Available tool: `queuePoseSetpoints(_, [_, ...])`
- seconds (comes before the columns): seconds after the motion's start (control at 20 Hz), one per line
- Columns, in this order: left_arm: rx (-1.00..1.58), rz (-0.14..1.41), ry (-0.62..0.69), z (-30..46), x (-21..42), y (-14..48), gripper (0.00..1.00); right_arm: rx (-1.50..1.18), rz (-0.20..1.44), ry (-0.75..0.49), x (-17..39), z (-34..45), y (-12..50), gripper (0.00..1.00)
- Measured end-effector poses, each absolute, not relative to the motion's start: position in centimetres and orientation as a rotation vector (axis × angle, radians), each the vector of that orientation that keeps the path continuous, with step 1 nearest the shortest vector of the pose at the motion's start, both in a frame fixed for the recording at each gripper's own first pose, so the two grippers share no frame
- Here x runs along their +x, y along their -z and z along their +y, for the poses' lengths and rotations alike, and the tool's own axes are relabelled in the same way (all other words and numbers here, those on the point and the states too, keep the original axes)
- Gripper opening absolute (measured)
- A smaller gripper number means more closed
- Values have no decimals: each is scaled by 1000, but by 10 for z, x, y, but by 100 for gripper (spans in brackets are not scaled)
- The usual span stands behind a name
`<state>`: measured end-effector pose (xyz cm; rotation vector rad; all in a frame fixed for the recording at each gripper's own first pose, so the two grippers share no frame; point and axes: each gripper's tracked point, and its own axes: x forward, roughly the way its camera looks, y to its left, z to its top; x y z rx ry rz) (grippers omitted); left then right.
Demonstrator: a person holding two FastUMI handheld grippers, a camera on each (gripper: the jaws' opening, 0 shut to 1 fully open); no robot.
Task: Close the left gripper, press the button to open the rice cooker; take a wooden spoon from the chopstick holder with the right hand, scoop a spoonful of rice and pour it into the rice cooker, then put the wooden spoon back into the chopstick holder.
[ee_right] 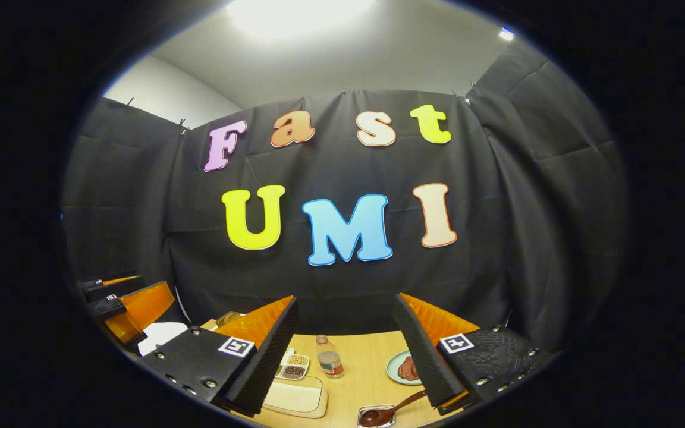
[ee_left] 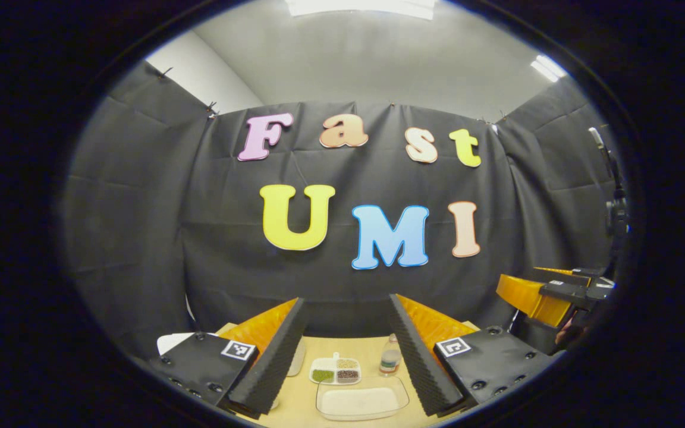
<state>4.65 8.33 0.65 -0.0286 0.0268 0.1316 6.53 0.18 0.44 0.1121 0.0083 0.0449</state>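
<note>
My left gripper (ee_left: 346, 303) stands open above the wooden table (ee_left: 301, 392), nothing between its fingers. Below it lies a clear tray of white rice (ee_left: 361, 399). A white rounded thing (ee_left: 173, 340), perhaps the rice cooker, peeks out behind the left finger, mostly hidden. My right gripper (ee_right: 345, 298) is open too and holds nothing. In the right gripper view the rice tray (ee_right: 295, 395) is at lower left. A wooden spoon (ee_right: 399, 405) lies with its bowl in a small dish (ee_right: 375, 416) at the bottom. The white thing (ee_right: 161, 336) sits at far left.
A divided dish of grains (ee_left: 335, 370) and a small bottle (ee_left: 389, 356) stand behind the rice tray. A plate with something brown (ee_right: 405, 368) lies right of the bottle (ee_right: 330, 356). Each gripper appears at the other's side, the right (ee_left: 547, 294) and the left (ee_right: 128, 303).
</note>
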Motion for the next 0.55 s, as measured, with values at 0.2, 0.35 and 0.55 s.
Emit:
queuePoseSetpoints(0.2, [-44,22,-150,93,44,-9,92,106,5,-52,63,7,-7,98])
queuePoseSetpoints(0.35, [-57,23,-165,102,40,-6,95,102,9,-51,61,10,-7,98])
queuePoseSetpoints(0.55, [-65,23,-171,114,27,-3,92,98,10,-43,53,17,-8,98])
